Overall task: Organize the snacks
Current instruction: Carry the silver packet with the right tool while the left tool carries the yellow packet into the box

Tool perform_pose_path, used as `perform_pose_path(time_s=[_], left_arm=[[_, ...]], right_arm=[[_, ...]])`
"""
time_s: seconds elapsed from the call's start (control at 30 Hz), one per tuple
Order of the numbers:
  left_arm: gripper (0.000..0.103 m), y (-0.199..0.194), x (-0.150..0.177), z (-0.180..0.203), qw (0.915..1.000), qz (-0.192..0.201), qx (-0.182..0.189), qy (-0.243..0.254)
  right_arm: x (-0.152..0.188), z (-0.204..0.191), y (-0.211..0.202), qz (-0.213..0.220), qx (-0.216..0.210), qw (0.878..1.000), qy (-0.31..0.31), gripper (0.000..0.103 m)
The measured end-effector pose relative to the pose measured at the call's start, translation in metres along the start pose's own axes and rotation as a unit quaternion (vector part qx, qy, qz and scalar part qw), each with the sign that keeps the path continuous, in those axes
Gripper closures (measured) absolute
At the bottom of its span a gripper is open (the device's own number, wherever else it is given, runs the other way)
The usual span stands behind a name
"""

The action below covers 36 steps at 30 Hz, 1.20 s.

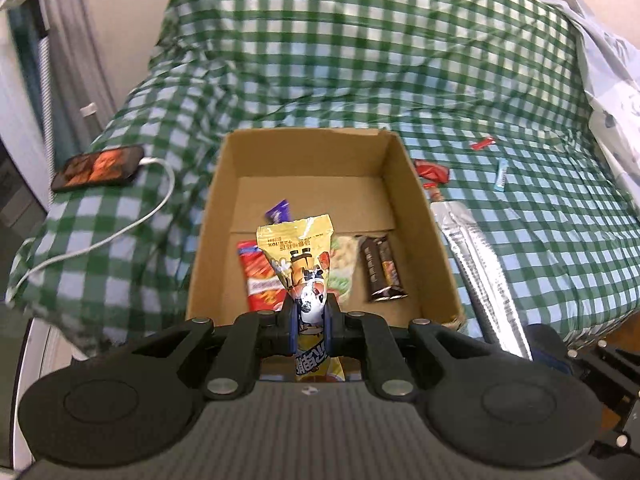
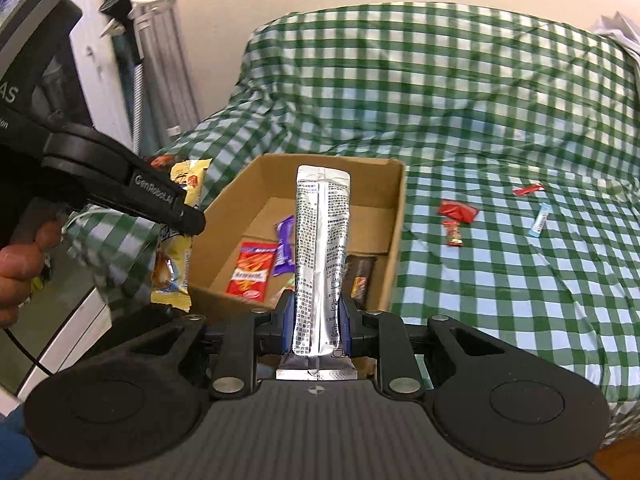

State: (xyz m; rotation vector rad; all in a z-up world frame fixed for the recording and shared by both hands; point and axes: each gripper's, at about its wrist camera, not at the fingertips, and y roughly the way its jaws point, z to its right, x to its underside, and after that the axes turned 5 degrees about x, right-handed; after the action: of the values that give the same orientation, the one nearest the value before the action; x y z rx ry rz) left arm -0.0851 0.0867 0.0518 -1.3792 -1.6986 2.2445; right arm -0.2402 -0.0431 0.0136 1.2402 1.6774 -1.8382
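An open cardboard box (image 1: 416, 216) (image 2: 394, 240) sits on the green checked bed. Inside lie a red snack pack (image 1: 256, 276) (image 2: 250, 272), a purple wrapper (image 1: 278, 212) (image 2: 285, 244) and brown bars (image 1: 380, 268) (image 2: 362, 276). My left gripper (image 1: 311, 314) is shut on a yellow snack packet (image 1: 298, 256), held over the box's near edge; it also shows in the right wrist view (image 2: 176, 256). My right gripper (image 2: 316, 320) is shut on a long silver packet (image 2: 320, 248), seen at the box's right side (image 1: 476, 264).
Loose snacks lie on the bed right of the box: a red wrapper (image 2: 458, 211) (image 1: 431, 170), a small candy (image 2: 454, 234), a red stick (image 2: 528, 189) (image 1: 482, 143) and a blue stick (image 2: 540, 220) (image 1: 501, 175). A phone (image 1: 98, 168) on a white cable lies left.
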Motion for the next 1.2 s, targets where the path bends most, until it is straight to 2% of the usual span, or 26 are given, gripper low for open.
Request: perform_pose_path(time_s=[0.5, 1.2], left_arm=[[0.090, -0.006, 0.023, -0.015, 0.9996, 0.001, 0.008, -0.025], [0.090, -0.001, 0.024, -0.020, 0.9994, -0.008, 0.009, -0.032]], right_arm=[[-0.001, -0.026, -0.009, 0.000, 0.005, 0.999, -0.042, 0.079], [-0.001, -0.030, 0.000, -0.010, 0.003, 0.999, -0.050, 0.079]])
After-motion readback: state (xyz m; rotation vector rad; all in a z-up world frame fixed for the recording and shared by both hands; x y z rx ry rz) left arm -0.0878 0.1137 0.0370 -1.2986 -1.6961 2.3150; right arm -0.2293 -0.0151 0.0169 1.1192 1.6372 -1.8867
